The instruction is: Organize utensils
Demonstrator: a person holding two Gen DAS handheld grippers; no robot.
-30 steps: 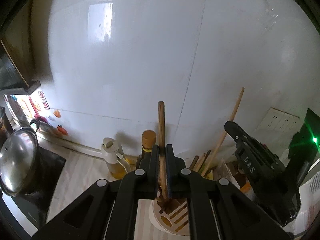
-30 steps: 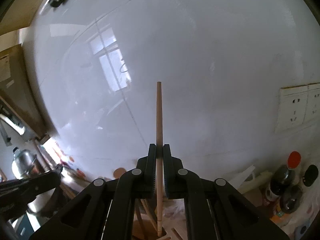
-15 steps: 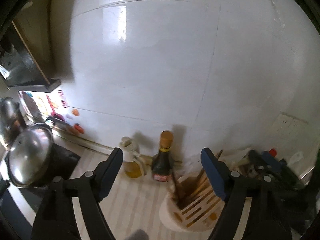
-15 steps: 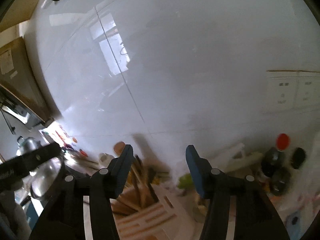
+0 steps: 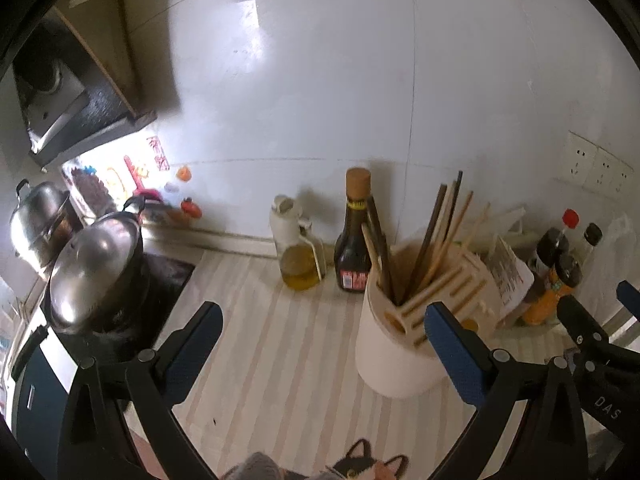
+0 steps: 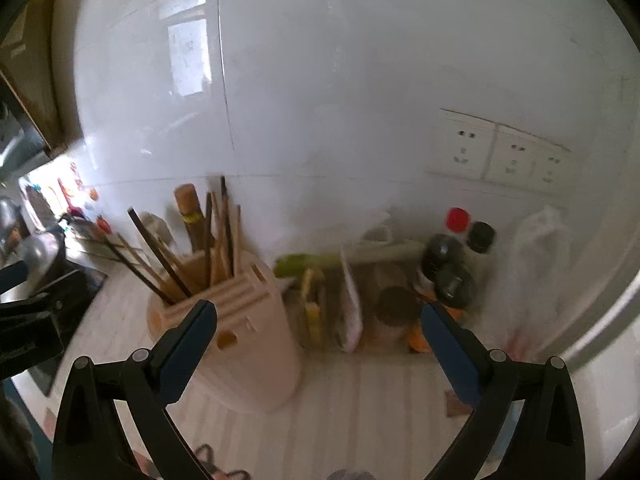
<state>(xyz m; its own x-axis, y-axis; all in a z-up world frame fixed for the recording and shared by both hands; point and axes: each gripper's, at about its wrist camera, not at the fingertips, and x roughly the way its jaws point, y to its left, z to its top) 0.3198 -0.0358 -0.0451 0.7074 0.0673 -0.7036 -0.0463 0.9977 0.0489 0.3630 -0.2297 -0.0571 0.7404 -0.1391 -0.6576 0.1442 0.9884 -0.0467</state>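
The left wrist view takes in the stove side: a lidded steel pot (image 5: 94, 268) on a black cooktop (image 5: 160, 288), a second pot (image 5: 38, 224) behind it, a glass oil cruet (image 5: 298, 260) and a dark sauce bottle (image 5: 354, 248) against the white tiled wall (image 5: 320, 80). The right wrist view shows the other end instead: wall sockets (image 6: 500, 152), a cluster of capped bottles (image 6: 452, 260) and a plastic bag (image 6: 536, 248), somewhat blurred.

Both views show the white utensil holder (image 5: 394, 344) (image 6: 244, 340) on the striped counter (image 5: 288, 352), with chopsticks (image 5: 436, 240) (image 6: 192, 252) standing tilted in its round compartment.

The left gripper (image 5: 320, 336) hangs above the counter, fingers spread wide and empty, the holder just beside its right finger. The right gripper (image 6: 318, 332) is likewise spread wide, holding nothing, its left finger overlapping the holder in view.
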